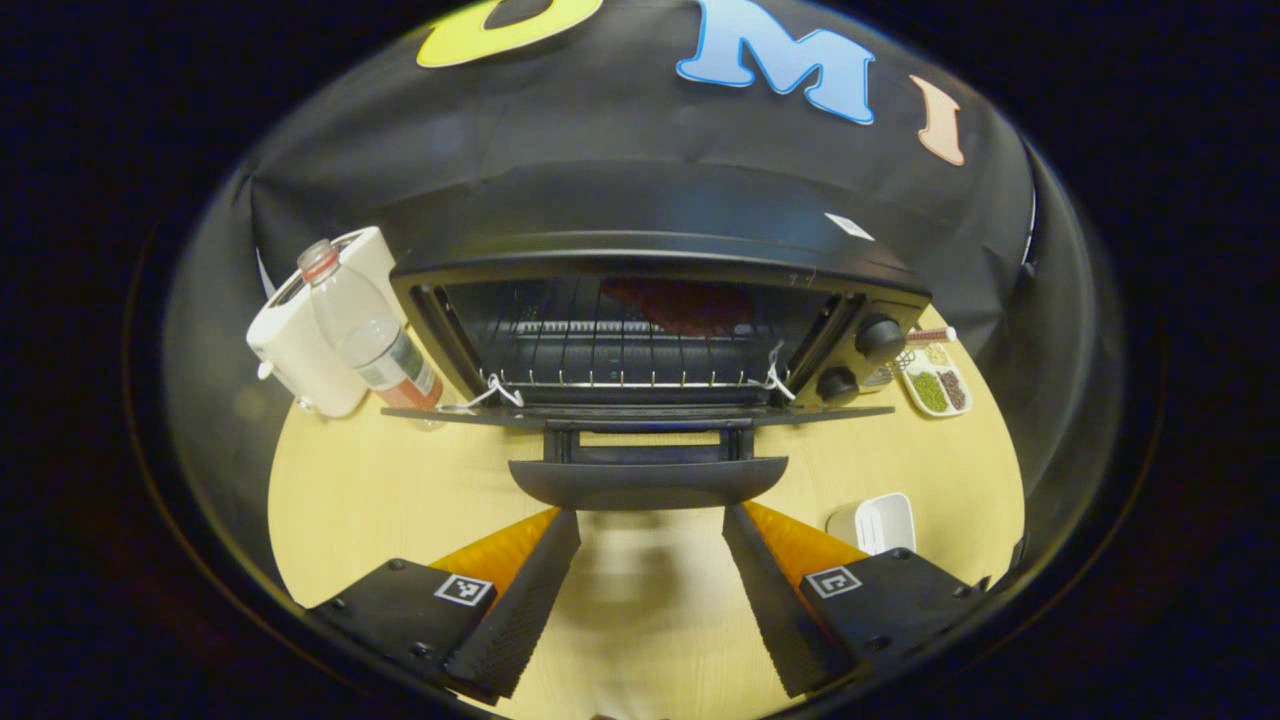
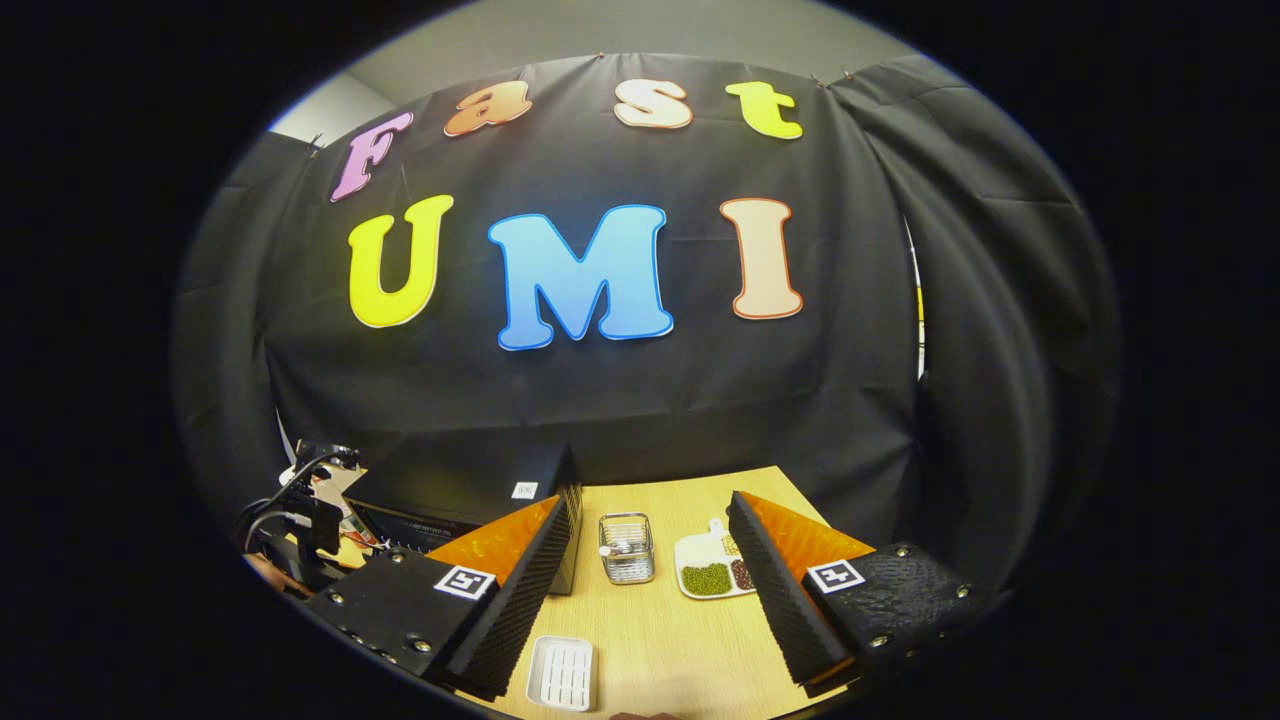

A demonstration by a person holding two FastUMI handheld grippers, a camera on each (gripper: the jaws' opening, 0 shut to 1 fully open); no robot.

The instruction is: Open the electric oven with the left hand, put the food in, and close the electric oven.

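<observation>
The black electric oven (image 1: pixel 650 265) stands in front of me with its door (image 1: pixel 640 412) folded down flat and its curved handle (image 1: pixel 648 482) pointing at me. Inside are a wire rack (image 1: pixel 620 375) and a dark reddish shape (image 1: pixel 690 305) at the back; I cannot tell what it is. My left gripper (image 1: pixel 650 560) is open just short of the handle, with nothing between its fingers. My right gripper (image 2: pixel 650 580) is open and empty above the table, to the right of the oven (image 2: pixel 460 490). The left gripper (image 2: pixel 300 520) appears at the oven's front in the right gripper view.
A clear bottle (image 1: pixel 368 340) and a white appliance (image 1: pixel 300 350) stand left of the oven. On its right are a plate of beans (image 1: pixel 935 385) (image 2: pixel 712 572), a small wire basket (image 2: pixel 626 547) and a white ribbed tray (image 1: pixel 875 522) (image 2: pixel 562 672). The table is light wood (image 1: pixel 380 490).
</observation>
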